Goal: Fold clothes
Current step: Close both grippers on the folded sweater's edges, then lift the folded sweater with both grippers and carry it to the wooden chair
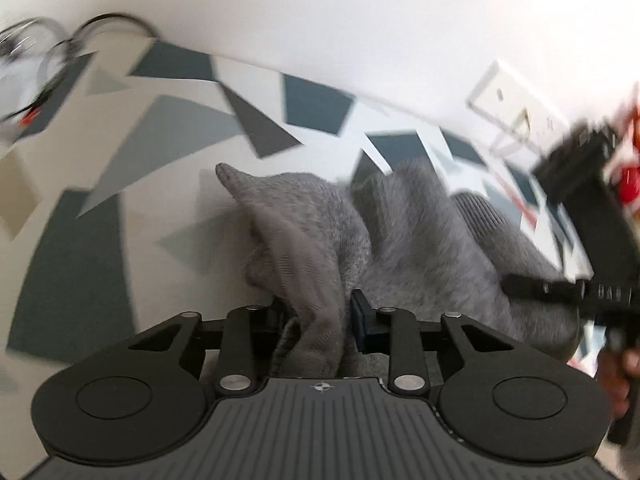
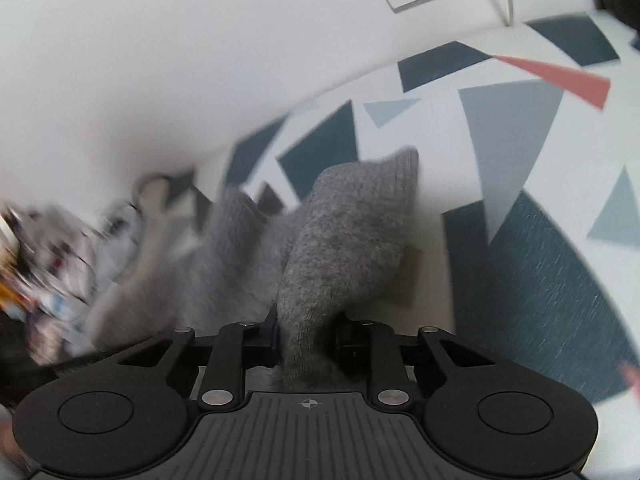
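Both grippers clamped the grey sweater (image 1: 400,232): left gripper (image 1: 318,316), right gripper (image 2: 306,334). Only the right view showed jumbled clothes (image 2: 60,248) left of it.

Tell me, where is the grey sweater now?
The grey sweater lies bunched on the patterned cloth near the wall, pinched by the left gripper and the right gripper.

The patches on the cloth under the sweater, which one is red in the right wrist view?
The long thin triangle near the top right. Every other patch on the patterned cloth there is dark teal or grey.
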{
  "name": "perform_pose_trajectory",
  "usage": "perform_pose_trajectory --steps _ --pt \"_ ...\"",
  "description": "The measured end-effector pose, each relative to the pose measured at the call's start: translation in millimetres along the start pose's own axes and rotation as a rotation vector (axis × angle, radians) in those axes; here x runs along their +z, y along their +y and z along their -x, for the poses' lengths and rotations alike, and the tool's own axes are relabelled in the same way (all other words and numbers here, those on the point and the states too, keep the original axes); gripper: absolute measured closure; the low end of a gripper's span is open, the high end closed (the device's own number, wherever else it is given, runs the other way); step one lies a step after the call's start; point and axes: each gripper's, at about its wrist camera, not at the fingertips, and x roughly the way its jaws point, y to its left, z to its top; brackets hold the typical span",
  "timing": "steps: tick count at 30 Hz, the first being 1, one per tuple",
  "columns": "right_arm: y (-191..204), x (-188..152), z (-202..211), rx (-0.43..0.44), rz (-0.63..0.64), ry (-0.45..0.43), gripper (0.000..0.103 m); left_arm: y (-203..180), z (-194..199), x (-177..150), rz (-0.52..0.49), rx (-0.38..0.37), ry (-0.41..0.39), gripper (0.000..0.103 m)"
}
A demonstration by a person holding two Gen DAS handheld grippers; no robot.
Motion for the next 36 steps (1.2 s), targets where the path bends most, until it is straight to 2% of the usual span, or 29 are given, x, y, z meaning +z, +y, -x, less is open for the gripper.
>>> perform_pose_trajectory --steps 6,10,13,19,25,30,36 --pt "36 7 30 0.110 0.026 -0.080 0.083 2 57 2 -0.039 0.058 -0.125 0.075" --pt "59 15 34 0.178 0.079 -0.090 0.084 5 89 -13 0.028 0.112 -0.187 0.075" --pt "71 20 32 0.246 0.120 -0.058 0.084 3 112 -31 0.083 0.179 -0.233 0.075" --pt "89 23 32 0.395 0.221 0.055 0.084 -21 163 -84 0.211 0.331 -0.313 0.075" --pt "113 5 38 0.525 0.325 0.189 0.084 -39 208 -147 0.357 0.458 -0.368 0.075" --pt "158 -27 34 0.636 0.394 0.339 0.084 -40 259 -206 0.478 0.576 -0.419 0.075" --pt "236 -95 36 0.754 0.497 0.507 0.083 -32 328 -279 0.628 0.687 -0.495 0.075"
